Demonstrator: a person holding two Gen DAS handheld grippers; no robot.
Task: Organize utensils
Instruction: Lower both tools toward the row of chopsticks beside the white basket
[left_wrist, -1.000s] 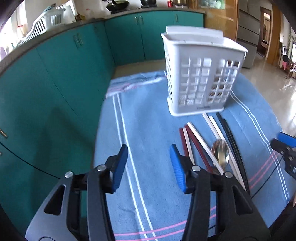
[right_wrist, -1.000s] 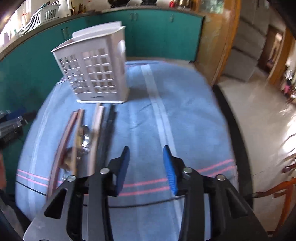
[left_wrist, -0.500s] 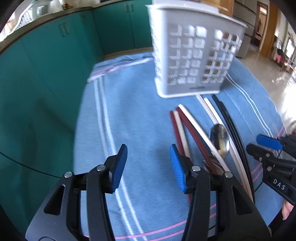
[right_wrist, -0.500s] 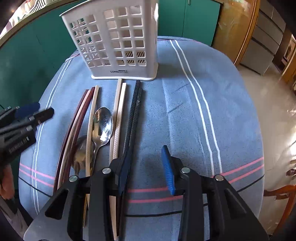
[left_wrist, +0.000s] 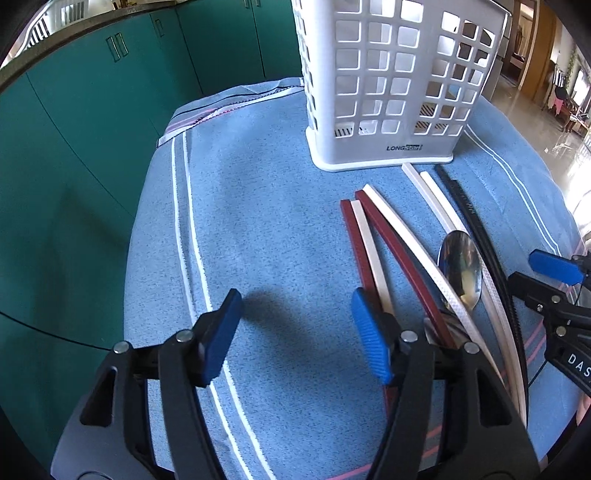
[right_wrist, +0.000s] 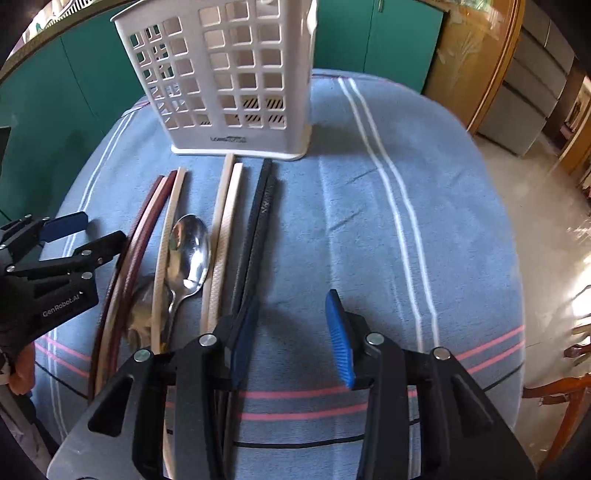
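A white lattice utensil basket (left_wrist: 388, 92) stands upright on the blue cloth; it also shows in the right wrist view (right_wrist: 229, 81). In front of it lie dark red chopsticks (left_wrist: 391, 251), white chopsticks (left_wrist: 439, 206), black chopsticks (right_wrist: 258, 229) and a metal spoon (right_wrist: 188, 251). A second spoon (right_wrist: 138, 314) lies partly under the sticks. My left gripper (left_wrist: 295, 332) is open and empty, left of the red chopsticks. My right gripper (right_wrist: 291, 332) is open and empty, its left finger over the black chopsticks.
The blue striped cloth (right_wrist: 369, 221) covers a round table. Teal cabinets (left_wrist: 92, 129) stand close behind and to the left. A wooden chair (right_wrist: 554, 398) is at the right edge, with tiled floor beyond.
Both grippers have moved forward and lower toward the utensils and basket. Both have stayed open and empty.
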